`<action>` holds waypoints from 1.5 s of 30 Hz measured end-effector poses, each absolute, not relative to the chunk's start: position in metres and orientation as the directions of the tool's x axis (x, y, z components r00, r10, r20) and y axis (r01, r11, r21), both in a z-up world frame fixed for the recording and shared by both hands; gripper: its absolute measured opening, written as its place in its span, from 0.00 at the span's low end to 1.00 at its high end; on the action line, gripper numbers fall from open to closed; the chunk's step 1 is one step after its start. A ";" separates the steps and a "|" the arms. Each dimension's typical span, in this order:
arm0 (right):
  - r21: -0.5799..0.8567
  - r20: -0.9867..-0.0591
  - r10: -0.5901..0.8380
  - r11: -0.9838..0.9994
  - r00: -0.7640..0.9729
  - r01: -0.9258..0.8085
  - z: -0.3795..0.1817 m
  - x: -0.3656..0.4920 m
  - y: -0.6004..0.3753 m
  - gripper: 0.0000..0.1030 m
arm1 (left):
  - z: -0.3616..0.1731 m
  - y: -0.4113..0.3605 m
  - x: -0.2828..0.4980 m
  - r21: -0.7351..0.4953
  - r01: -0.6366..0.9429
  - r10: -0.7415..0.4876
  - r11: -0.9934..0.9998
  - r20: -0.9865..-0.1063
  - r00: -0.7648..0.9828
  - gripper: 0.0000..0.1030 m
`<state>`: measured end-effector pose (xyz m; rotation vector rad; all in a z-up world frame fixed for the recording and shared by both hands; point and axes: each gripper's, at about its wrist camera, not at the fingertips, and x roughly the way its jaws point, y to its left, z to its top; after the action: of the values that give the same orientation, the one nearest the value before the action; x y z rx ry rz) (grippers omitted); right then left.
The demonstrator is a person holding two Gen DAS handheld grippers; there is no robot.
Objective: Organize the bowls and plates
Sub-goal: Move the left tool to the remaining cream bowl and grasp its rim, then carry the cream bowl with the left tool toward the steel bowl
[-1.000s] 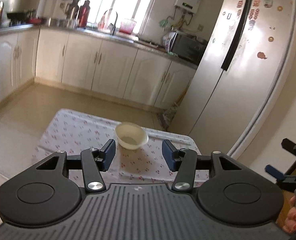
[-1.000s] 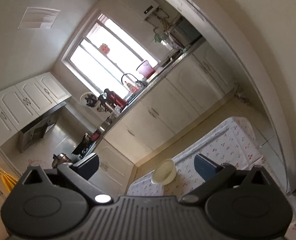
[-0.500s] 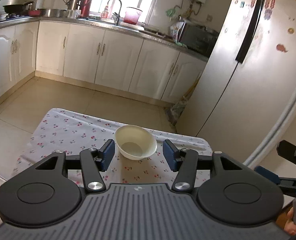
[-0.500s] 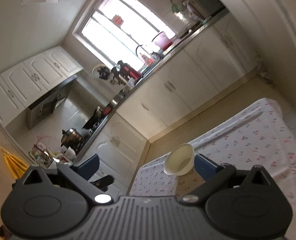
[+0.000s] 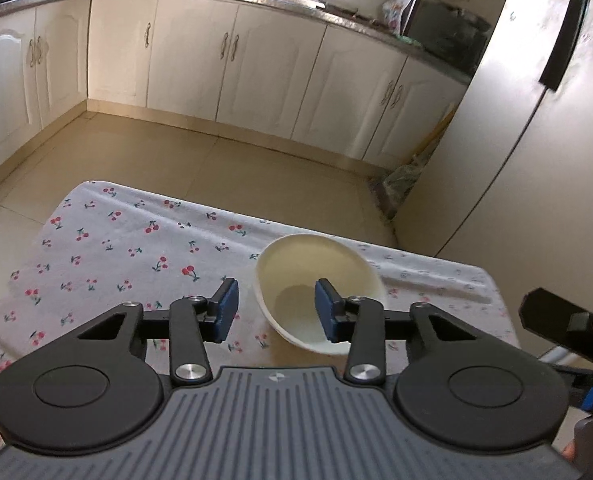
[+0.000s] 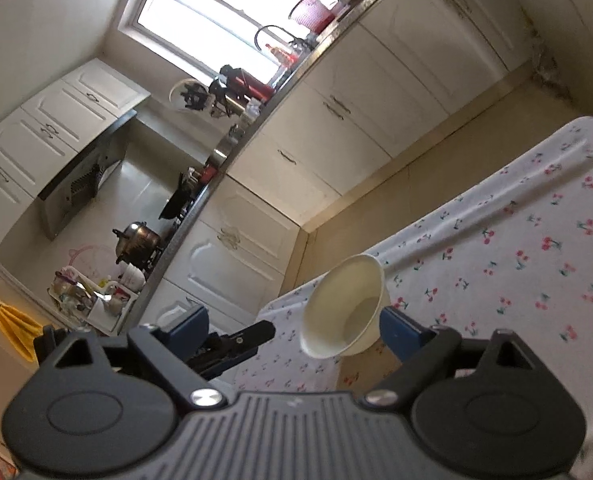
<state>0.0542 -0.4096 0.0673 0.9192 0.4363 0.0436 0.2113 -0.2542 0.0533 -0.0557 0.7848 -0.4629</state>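
Note:
A cream bowl [image 5: 320,280] sits upright on the cherry-print tablecloth [image 5: 128,256] near the table's right side. My left gripper [image 5: 276,310] is open just above the near left part of the bowl: its right finger [image 5: 328,316] overlaps the inside of the bowl and its left finger is outside the rim. In the right wrist view the bowl [image 6: 346,306] lies between my tilted right gripper's open fingers [image 6: 292,328], close to the right pad. The left gripper [image 6: 232,344] shows there beside the bowl.
The table is small, with floor tiles beyond its far and left edges. A tall fridge [image 5: 536,140] stands close on the right. White kitchen cabinets [image 5: 236,52] and a worktop run along the back wall.
My left gripper has moved forward and down to the bowl, which now sits under its right finger. My right gripper has also come closer to the bowl and tilted.

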 end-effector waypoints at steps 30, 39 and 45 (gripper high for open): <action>0.813 -0.350 0.323 0.571 0.879 0.115 0.049 0.083 -0.412 0.93 | 0.040 -0.280 0.197 -0.157 0.429 -0.407 0.889 -0.701 0.586 0.15; 0.790 -0.321 0.289 0.607 0.902 0.087 0.085 0.040 -0.399 0.93 | 0.071 -0.268 0.152 -0.194 0.471 -0.468 0.860 -0.667 0.580 0.15; 0.792 -0.293 0.270 0.606 0.917 0.075 0.104 0.001 -0.385 0.93 | 0.092 -0.258 0.115 -0.233 0.497 -0.518 0.836 -0.635 0.573 0.15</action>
<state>0.0013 -0.3855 0.1036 0.9200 0.4082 0.1163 0.1148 -0.2581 0.0921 -0.0297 0.7536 -0.5953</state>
